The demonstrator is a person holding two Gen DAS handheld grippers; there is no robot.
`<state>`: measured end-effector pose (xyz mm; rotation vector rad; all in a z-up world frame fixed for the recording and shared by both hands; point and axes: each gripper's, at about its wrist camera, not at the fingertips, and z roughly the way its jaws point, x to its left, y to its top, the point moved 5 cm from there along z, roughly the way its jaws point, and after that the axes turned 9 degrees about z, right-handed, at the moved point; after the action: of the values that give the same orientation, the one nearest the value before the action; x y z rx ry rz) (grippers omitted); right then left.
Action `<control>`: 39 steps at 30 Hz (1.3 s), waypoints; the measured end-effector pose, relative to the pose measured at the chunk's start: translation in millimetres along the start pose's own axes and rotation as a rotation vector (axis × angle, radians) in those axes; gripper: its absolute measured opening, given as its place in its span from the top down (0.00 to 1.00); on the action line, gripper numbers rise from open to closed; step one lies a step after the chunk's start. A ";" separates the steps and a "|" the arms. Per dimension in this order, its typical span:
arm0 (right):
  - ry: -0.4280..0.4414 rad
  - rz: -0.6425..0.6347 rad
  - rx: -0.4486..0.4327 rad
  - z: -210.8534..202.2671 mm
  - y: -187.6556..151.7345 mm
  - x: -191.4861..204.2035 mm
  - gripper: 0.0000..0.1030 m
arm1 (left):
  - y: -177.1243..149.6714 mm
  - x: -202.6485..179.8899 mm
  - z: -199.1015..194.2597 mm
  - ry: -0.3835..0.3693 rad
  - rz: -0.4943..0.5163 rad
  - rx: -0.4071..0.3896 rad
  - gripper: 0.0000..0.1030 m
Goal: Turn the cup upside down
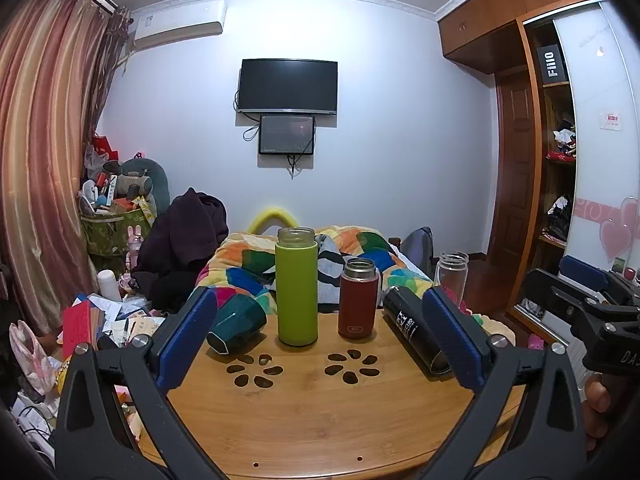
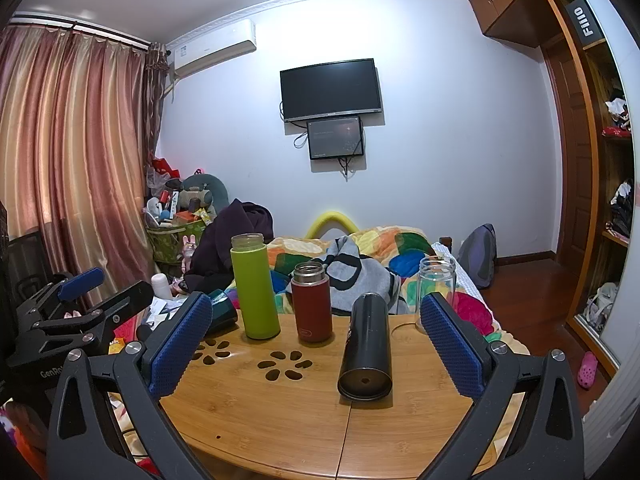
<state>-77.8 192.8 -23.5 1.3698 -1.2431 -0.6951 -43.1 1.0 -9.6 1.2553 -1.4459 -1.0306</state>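
Note:
A dark green cup [image 1: 236, 326] lies on its side at the back left of the wooden table [image 1: 320, 420]; in the right wrist view it [image 2: 222, 312] is partly hidden behind my right gripper's left finger. A black bottle [image 1: 416, 330] [image 2: 368, 344] also lies on its side. A lime green bottle [image 1: 297, 286] [image 2: 254, 286], a red flask [image 1: 358, 298] [image 2: 311, 302] and a clear glass jar [image 1: 452, 274] [image 2: 436, 284] stand upright. My left gripper [image 1: 320, 336] and right gripper [image 2: 316, 336] are both open and empty above the near table edge.
A bed with a colourful quilt [image 1: 360, 252] lies behind the table. Clutter and papers [image 1: 116, 320] cover the floor at left. A wardrobe [image 1: 560, 160] stands at right. The other gripper shows at each view's edge [image 1: 592, 308] [image 2: 68, 312].

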 end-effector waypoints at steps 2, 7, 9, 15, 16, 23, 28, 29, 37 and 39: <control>0.000 0.000 -0.001 -0.2 -0.2 0.0 0.00 | -0.1 0.0 -0.2 0.000 -0.001 0.000 0.00; -0.001 -0.001 -0.001 -0.7 -0.1 0.4 0.00 | 1.2 -0.1 -1.5 0.003 0.002 -0.002 0.00; -0.001 -0.001 -0.001 -0.7 -0.1 0.4 0.00 | 1.0 -0.1 -1.6 0.002 0.002 -0.002 0.00; 0.002 -0.003 -0.002 -0.2 0.5 1.9 0.00 | 2.2 0.7 -2.9 0.003 0.000 -0.005 0.00; 0.003 -0.004 -0.002 0.4 0.4 2.0 0.00 | 2.4 0.8 -3.1 0.003 0.000 -0.006 0.00; 0.011 -0.005 0.002 1.5 0.7 2.6 0.00 | 3.3 1.0 -5.5 0.002 0.003 -0.011 0.00; 0.014 -0.010 0.000 0.3 0.9 3.5 0.00 | 4.6 0.6 -6.7 0.001 0.002 -0.013 0.00; 0.014 -0.010 0.000 0.6 0.8 3.4 0.00 | 4.7 0.5 -6.6 0.001 0.002 -0.013 0.00; 0.014 -0.012 0.000 0.4 0.7 4.0 0.00 | 6.3 -1.3 -6.8 -0.004 0.003 -0.013 0.00; 0.014 -0.012 0.000 0.5 0.7 4.1 0.00 | 6.4 -1.2 -7.0 -0.004 0.004 -0.014 0.00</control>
<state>-77.2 188.9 -22.0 1.3804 -1.2249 -0.6928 -37.6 2.9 -2.0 1.2409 -1.4417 -1.0396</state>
